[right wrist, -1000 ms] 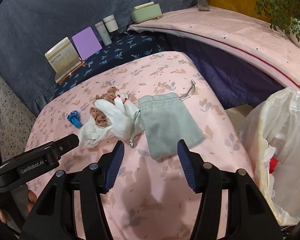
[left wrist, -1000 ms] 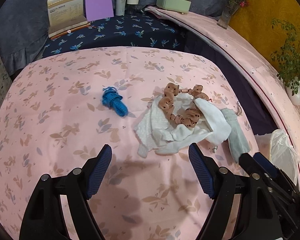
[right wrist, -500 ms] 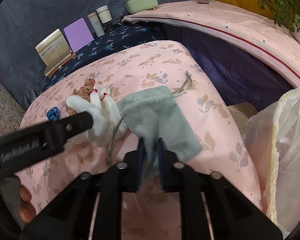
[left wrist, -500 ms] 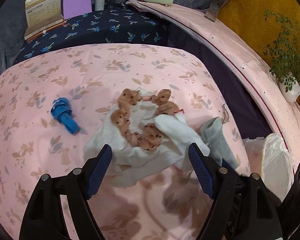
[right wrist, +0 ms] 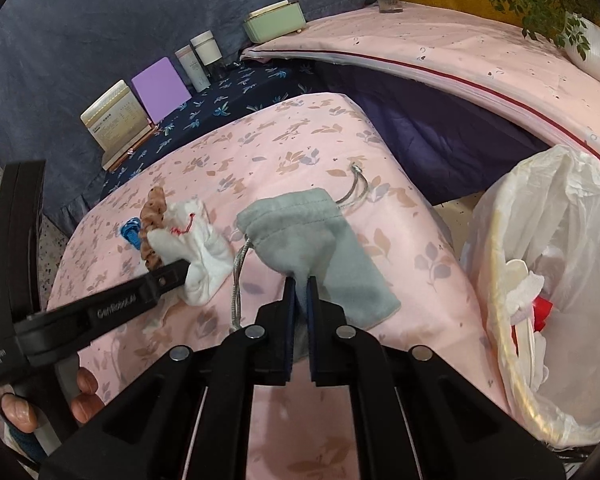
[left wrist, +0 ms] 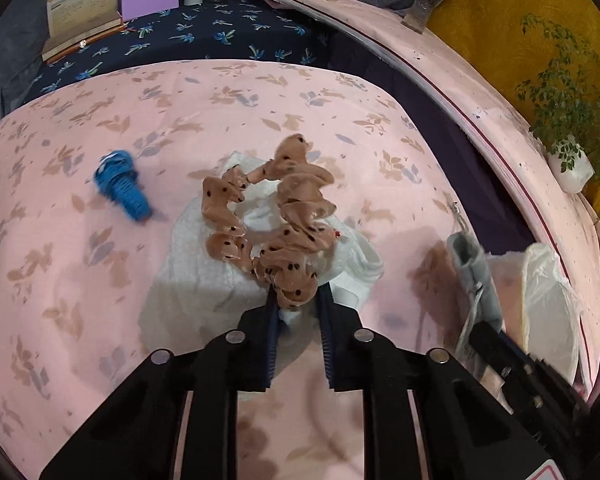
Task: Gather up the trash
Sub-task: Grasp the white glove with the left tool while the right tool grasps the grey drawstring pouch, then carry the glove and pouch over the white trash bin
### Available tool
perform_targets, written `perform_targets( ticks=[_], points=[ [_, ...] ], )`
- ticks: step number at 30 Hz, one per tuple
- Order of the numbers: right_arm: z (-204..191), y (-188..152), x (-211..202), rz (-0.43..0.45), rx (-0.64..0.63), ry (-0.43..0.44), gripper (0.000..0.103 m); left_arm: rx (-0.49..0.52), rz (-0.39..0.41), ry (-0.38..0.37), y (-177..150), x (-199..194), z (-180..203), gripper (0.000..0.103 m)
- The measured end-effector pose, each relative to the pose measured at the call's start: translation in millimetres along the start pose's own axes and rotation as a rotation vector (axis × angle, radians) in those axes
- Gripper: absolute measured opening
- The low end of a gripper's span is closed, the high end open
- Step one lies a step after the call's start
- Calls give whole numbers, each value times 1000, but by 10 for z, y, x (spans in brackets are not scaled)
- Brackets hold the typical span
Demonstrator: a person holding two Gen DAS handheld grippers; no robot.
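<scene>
Two wrist fisheyes, each looking fwd along its own fingers and steeply down at the pink bed (left wrist: pixel 340 432), close up. Left cam sits low over the scrunchie (left wrist: pixel 276 236) on the tissue (left wrist: pixel 196 264), near frame centre; facing the shelf (left wrist: pixel 236 36) at top, bin bag (left wrist: pixel 548 312) at right edge. Right cam sits further right, angled more sideways: pouch (right wrist: pixel 312 248) dead ahead, bin bag (right wrist: pixel 560 288) large at right. Shared: scrunchie (right wrist: pixel 153 216), tissue (right wrist: pixel 198 248), blue bit (left wrist: pixel 122 190) (right wrist: pixel 131 234), pouch (left wrist: pixel 474 268), shelf (right wrist: pixel 228 96). Left gripper (right wrist: pixel 176 270) shows in right view; right gripper (left wrist: pixel 478 330) partly in left view at lower right.
</scene>
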State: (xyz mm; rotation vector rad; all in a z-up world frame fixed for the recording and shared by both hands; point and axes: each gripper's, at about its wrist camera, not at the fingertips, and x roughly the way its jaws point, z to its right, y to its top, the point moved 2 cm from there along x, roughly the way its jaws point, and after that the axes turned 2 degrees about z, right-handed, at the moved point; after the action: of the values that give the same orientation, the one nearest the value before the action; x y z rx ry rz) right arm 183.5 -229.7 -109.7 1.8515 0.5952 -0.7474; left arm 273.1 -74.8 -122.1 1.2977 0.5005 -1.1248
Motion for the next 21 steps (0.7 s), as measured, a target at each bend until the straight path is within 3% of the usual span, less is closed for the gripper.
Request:
perform_targets(
  ticks=[13, 21],
  points=[
    [-341, -269, -583, 39, -21, 64, 5, -10, 36, -71, -565, -796, -161, 13],
    [-489, -305, -939, 88, -49, 79, 5, 8, 106, -129, -627, -1294, -6, 12]
  ],
)
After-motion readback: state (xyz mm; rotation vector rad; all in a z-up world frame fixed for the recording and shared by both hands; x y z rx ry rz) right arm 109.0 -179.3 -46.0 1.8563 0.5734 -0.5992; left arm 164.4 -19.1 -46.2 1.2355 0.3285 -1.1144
